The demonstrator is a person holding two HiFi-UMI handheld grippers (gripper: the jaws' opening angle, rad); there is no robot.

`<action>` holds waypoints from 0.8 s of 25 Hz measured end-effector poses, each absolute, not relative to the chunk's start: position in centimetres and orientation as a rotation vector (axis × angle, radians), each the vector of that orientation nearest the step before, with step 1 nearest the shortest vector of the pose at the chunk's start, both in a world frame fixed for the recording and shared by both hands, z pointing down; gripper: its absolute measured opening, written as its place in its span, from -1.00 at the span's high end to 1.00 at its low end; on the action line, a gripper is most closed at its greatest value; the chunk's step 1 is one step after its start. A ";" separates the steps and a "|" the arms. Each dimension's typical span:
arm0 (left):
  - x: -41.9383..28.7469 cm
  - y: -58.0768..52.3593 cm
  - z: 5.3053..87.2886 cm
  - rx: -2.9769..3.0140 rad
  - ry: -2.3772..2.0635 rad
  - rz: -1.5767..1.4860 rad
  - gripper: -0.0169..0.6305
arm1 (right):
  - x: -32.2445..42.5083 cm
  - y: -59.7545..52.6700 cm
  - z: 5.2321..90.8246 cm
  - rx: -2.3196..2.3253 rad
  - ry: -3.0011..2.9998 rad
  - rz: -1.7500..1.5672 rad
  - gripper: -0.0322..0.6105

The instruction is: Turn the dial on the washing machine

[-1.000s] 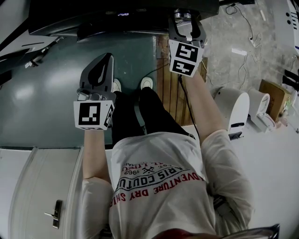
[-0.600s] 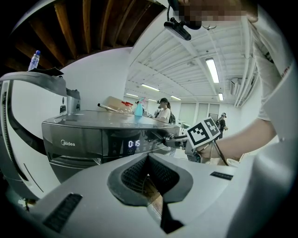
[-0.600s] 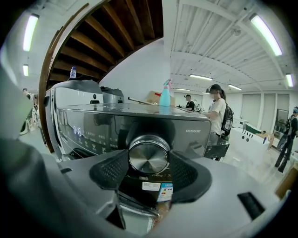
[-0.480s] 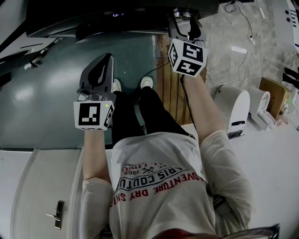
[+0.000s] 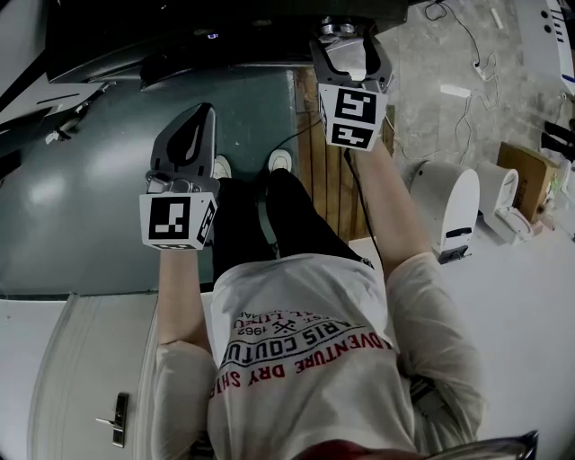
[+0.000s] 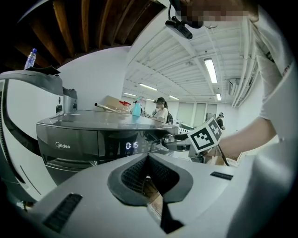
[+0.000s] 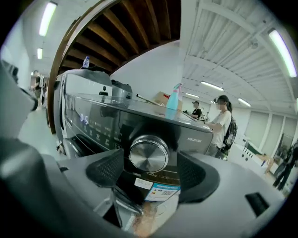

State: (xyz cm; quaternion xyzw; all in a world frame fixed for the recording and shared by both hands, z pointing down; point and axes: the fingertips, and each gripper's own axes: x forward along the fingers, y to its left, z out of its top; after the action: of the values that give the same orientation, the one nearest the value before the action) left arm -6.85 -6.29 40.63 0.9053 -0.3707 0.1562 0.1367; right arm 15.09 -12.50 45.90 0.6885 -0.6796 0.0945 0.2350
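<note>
The round silver dial [image 7: 149, 153] sits on the dark washing machine's [image 6: 70, 139] front panel. My right gripper [image 7: 151, 169] is straight in front of it. Its jaws are opening, with the dial between the black pads [image 7: 106, 169] and a gap on each side. In the head view the right gripper [image 5: 349, 40] reaches the dial [image 5: 340, 27] at the top edge. My left gripper [image 5: 199, 115] hangs back to the left, shut and empty, pointing at the machine's lit display [image 6: 132, 145]. The left gripper [image 6: 148, 160] view also catches the right gripper's marker cube [image 6: 207, 135].
A blue bottle [image 7: 172, 100] and other items stand on the machine's top. Wooden floor slats [image 5: 328, 171] lie under the right arm. A white appliance [image 5: 449, 207] and a cardboard box [image 5: 526, 175] are at the right. A white door with a handle [image 5: 112, 418] is at the lower left.
The right gripper's marker cube was tilted half a second ago and now stands square again, shifted slightly left. The left gripper has stayed in place.
</note>
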 end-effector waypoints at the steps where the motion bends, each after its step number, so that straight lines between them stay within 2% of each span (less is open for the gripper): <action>1: -6.7 -6.3 40.6 2.622 -1.068 0.453 0.90 | 15.0 -12.3 45.7 1.865 -1.847 0.209 -0.19; 7: -5.9 -5.7 41.2 2.620 -1.038 0.466 0.90 | 14.7 -12.2 46.2 1.672 -1.678 -0.167 -0.19; 12: -6.1 -5.5 42.0 2.604 -1.035 0.474 0.90 | 15.0 -12.4 46.9 1.670 -1.626 -0.182 -0.18; 15: -6.1 -5.4 42.1 2.607 -1.029 0.481 0.90 | 14.9 -12.7 46.9 1.660 -1.598 -0.215 -0.03; 20: -6.2 -5.5 41.9 2.604 -1.040 0.481 0.90 | 15.0 -12.6 46.8 1.695 -1.617 -0.174 -0.01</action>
State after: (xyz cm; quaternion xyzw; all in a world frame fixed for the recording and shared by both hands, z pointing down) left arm -6.20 -5.50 41.91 0.9053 -0.3615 0.1672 0.1476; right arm 14.96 -12.63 46.76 0.6655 -0.6352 -0.0683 0.3860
